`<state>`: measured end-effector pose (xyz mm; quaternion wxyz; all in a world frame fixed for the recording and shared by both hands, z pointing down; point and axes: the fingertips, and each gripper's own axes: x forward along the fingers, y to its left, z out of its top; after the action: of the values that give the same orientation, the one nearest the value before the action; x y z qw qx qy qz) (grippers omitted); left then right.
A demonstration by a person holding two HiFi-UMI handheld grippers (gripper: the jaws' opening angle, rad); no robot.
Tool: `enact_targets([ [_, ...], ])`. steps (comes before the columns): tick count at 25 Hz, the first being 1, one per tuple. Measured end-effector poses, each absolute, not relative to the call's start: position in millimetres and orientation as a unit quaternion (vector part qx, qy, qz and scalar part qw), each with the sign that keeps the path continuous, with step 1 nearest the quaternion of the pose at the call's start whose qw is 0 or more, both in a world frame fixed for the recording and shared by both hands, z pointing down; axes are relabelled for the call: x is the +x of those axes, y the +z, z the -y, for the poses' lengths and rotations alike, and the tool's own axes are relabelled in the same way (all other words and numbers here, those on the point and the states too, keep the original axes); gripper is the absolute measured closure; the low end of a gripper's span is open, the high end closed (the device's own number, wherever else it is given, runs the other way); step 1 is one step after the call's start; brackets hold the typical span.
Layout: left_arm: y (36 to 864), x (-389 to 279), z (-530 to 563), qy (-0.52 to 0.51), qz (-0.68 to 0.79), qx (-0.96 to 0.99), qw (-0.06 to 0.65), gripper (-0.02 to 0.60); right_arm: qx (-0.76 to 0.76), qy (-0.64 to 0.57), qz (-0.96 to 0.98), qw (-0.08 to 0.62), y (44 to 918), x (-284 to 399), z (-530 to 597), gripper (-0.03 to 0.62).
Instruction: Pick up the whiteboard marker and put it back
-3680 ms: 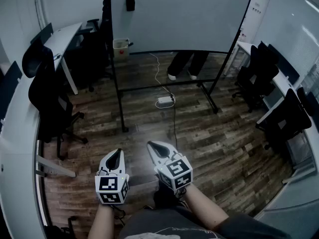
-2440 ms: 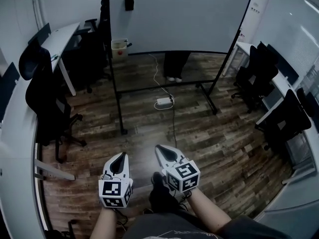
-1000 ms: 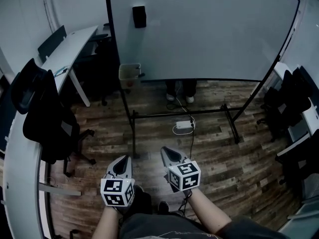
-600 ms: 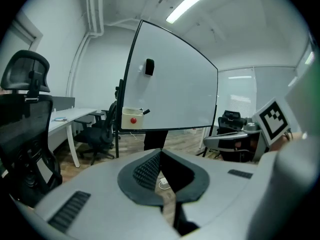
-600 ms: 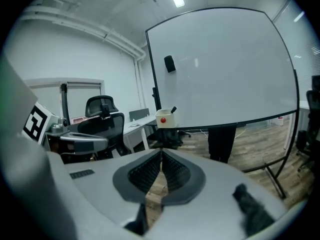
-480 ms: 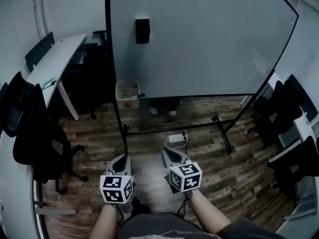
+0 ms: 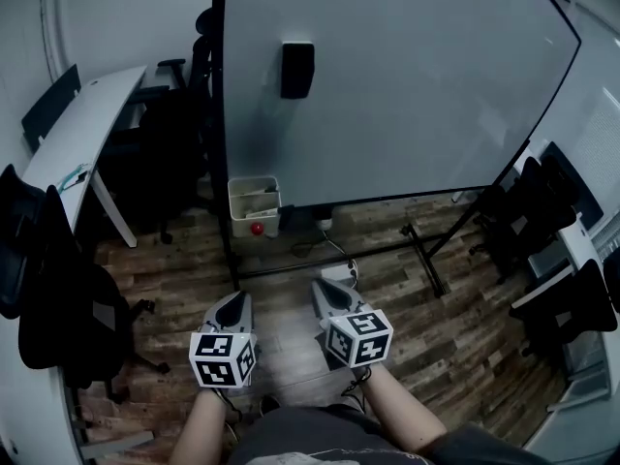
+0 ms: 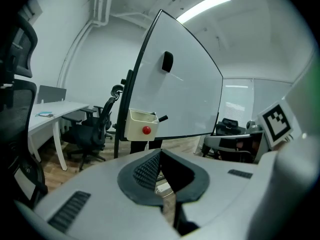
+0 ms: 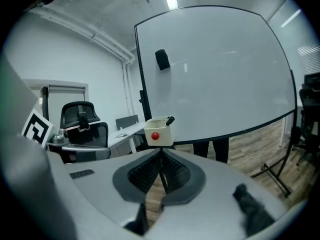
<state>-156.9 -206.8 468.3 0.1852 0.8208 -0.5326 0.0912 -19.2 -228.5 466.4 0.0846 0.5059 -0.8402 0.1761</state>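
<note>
A cream marker box [image 7: 254,204] with a red knob [image 7: 257,229] hangs at the lower left edge of the whiteboard [image 7: 407,85]. In the left gripper view a dark whiteboard marker [image 8: 161,118] sticks out of the box [image 8: 140,125], and it pokes up from the box [image 9: 158,132] as the marker [image 9: 170,120] in the right gripper view. A black eraser [image 7: 296,69] clings high on the board. My left gripper [image 7: 232,310] and right gripper [image 7: 325,294] hover side by side over the floor, well short of the box. Both are shut with nothing between their jaws.
The whiteboard stand's black legs [image 7: 426,260] spread over the wooden floor, with a white power strip [image 7: 341,269] and cable beneath. A white desk [image 7: 73,139] and black office chairs [image 7: 58,289] line the left; more chairs [image 7: 557,250] stand right. A person's legs [image 9: 215,146] show behind the board.
The view has closed in on the whiteboard, so the board and marker box look larger and nearer. Both grippers stay shut and side by side.
</note>
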Motion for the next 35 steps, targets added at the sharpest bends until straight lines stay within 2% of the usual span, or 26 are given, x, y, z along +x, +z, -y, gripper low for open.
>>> enact_targets([
  [10,476.4,-165.0,235.9,0.111,0.529,0.823,0.176,0.568,0.507,0.169,0.841,0.078,466.2,-33.7,264.5,0.569],
  [30,473.2,-155.7,313.8,0.111,0.605,0.769,0.176,0.568,0.394,0.174,0.902,0.038,461.8,-59.6,368.2,0.565],
  [32,474.5,-155.2,317.9,0.114,0.610,0.764,0.178,0.568,0.383,0.182,0.905,0.038,464.6,-62.9,373.4,0.556],
  [35,476.4,-155.9,323.3,0.115,0.615,0.758,0.182,0.568,0.371,0.193,0.908,0.038,468.4,-67.6,379.2,0.503],
])
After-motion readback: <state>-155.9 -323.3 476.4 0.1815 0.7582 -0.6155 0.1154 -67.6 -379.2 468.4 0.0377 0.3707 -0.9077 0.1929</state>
